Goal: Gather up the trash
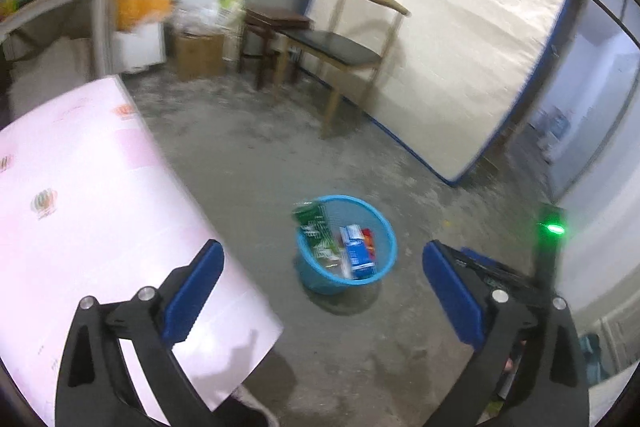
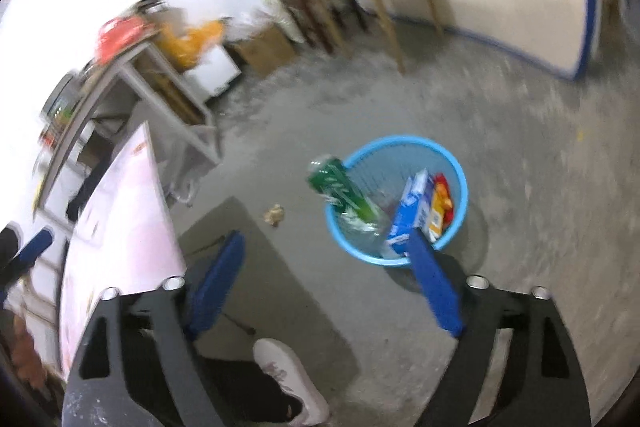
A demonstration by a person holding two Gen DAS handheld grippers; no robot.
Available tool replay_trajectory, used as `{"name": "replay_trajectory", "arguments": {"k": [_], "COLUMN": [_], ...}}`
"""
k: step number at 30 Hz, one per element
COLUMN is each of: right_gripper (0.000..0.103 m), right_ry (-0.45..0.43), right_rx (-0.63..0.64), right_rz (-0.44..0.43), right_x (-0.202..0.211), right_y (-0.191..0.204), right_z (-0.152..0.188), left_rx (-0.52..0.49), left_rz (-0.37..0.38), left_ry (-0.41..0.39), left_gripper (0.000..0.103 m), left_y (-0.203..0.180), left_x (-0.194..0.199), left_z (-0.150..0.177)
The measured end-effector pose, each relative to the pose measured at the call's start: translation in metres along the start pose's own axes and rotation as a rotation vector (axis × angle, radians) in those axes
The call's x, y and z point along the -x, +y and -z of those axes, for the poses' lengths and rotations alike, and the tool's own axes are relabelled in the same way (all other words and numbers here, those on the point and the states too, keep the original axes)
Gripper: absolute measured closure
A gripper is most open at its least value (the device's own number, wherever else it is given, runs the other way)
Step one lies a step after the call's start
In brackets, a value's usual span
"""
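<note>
We hold both tongs, left (image 1: 323,289) and right (image 2: 328,281), wide and empty above one bin (image 2: 460,223) on the floor (image 2: 520,155). Beside it we see one scrap (image 2: 274,215), one tabletop (image 1: 100,187) and one chair (image 1: 352,55); three packs show inside.

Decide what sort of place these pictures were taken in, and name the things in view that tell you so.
Probably a spare or storage room in a home. A mattress leans upright against the wall, a wooden chair stands on the bare concrete floor, and cardboard boxes and bags crowd the corner. A blue basket holds trash.

basket (image 1: 346,269) on floor, right of table (image 1: 100,211) | cartons (image 1: 358,251) in basket | chair (image 1: 344,55) behind
</note>
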State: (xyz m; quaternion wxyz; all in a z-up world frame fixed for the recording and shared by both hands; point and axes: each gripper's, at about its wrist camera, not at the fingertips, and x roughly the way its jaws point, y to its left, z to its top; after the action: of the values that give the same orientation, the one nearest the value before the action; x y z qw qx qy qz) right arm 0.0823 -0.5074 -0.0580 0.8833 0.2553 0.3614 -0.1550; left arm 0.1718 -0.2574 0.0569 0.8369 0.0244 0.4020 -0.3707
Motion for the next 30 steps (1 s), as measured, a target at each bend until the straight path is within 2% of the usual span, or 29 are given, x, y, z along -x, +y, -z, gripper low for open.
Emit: {"name": "replay_trajectory", "arguments": {"k": [2, 5, 10, 14, 18, 20, 26, 30], "right_gripper": [0.008, 0.008, 0.008, 0.008, 0.008, 0.008, 0.008, 0.008], "right_ry": [-0.034, -0.081, -0.093, -0.17, -0.173, -0.178, -0.179, -0.171], "right_rx": [0.061, 0.112, 0.153, 0.279, 0.365, 0.388, 0.491, 0.463], "right_rz": [-0.003, -0.024, -0.01, 0.062, 0.104, 0.12, 0.142, 0.155], "right_x": [0.02, 0.047, 0.063, 0.075, 0.076, 0.075, 0.072, 0.074], "right_y": [0.025, 0.061, 0.095, 0.124, 0.147, 0.153, 0.173, 0.169], "right_z": [0.01, 0.028, 0.05, 0.063, 0.076, 0.084, 0.098, 0.098], "left_rx": [0.019, 0.063, 0.106, 0.111, 0.092, 0.103, 0.137, 0.153], "left_rz": [-0.057, -0.145, -0.269, -0.392, -0.514, -0.567, -0.601, -0.603], "left_ry": [-0.025, -0.045, -0.054, -0.063, -0.136, -0.136, -0.033, 0.003], "left_gripper": [0.006, 0.006, 0.006, 0.006, 0.006, 0.006, 0.006, 0.006], "left_y": [0.008, 0.017, 0.031, 0.039, 0.038, 0.04, 0.046, 0.047], "left_x": [0.02, 0.046, 0.075, 0.091, 0.11, 0.114, 0.105, 0.1], "left_z": [0.014, 0.035, 0.071, 0.092, 0.104, 0.108, 0.126, 0.127]}}
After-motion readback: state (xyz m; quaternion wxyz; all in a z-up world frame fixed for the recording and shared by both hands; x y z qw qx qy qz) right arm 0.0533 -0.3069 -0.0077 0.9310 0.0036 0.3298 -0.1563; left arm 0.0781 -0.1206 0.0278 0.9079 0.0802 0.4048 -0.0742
